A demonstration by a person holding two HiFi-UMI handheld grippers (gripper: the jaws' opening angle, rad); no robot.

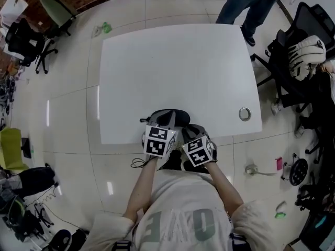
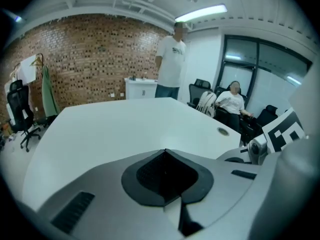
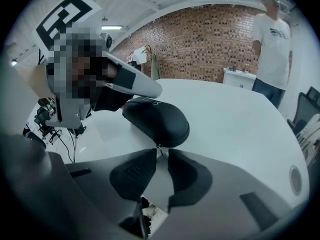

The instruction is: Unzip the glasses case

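Black glasses case [image 3: 157, 118] lies just ahead of right claw [image 3: 161, 151] tips.

Large pale letters, upside down, read "OVE" on the person's T-shirt [image 1: 180, 225], lower centre of the head view. Embossed lettering on the glasses case [image 3: 156, 118] is too small to read.

Black oval glasses case [image 3: 156, 121] flat on white table [image 3: 235, 124]

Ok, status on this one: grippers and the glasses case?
Left gripper shut, empty, over the glasses case. Right gripper slightly open, zipper pull at its tips. Case looks zipped, near table edge. Nothing in the way.
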